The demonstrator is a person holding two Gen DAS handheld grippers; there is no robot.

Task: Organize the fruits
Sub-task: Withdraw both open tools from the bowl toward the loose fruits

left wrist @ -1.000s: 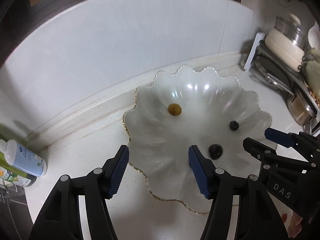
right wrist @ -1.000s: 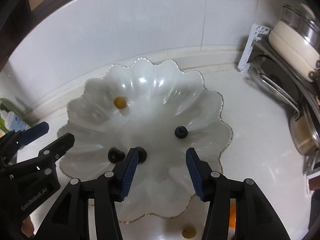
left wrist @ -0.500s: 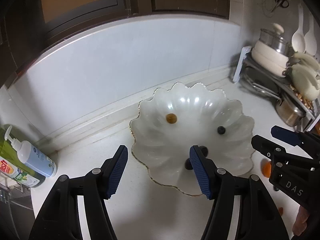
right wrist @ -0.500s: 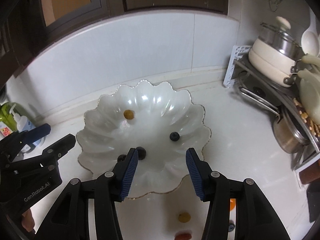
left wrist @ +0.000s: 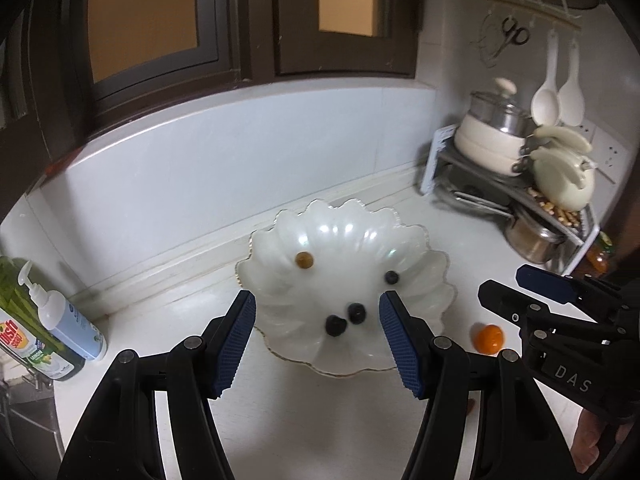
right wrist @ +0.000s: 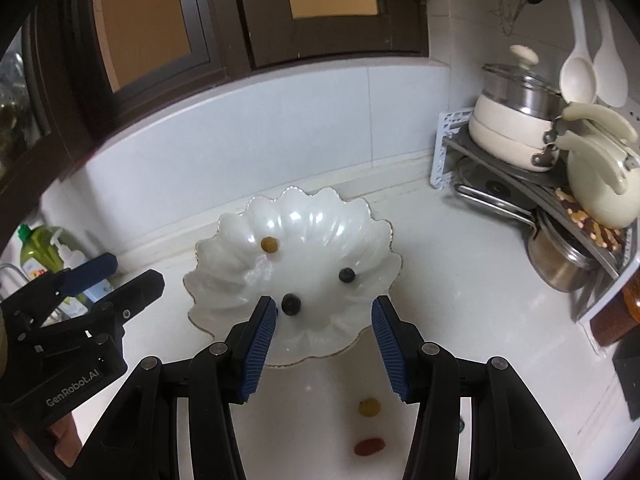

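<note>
A white scalloped bowl (left wrist: 432,276) (right wrist: 360,224) stands on the counter. It holds a yellow-brown fruit (left wrist: 304,259) (right wrist: 269,244) and three dark berries (left wrist: 335,325) (right wrist: 291,304). My left gripper (left wrist: 318,338) is open and empty above the bowl's near rim; it also shows in the right wrist view (right wrist: 120,276). My right gripper (right wrist: 323,344) is open and empty, also seen in the left wrist view (left wrist: 516,288). On the counter lie an orange fruit (left wrist: 489,337), a yellow fruit (right wrist: 369,407) and a red fruit (right wrist: 369,446).
A rack with pots and pans (left wrist: 516,184) (right wrist: 552,168) fills the right corner. Soap bottles (left wrist: 48,320) (right wrist: 44,252) stand at the left by the sink edge. A tiled wall and dark window frame rise behind the bowl.
Both grippers have pulled back and up from the bowl, so more counter, wall and window show. The loose fruits on the counter have come into view. Both stay open.
</note>
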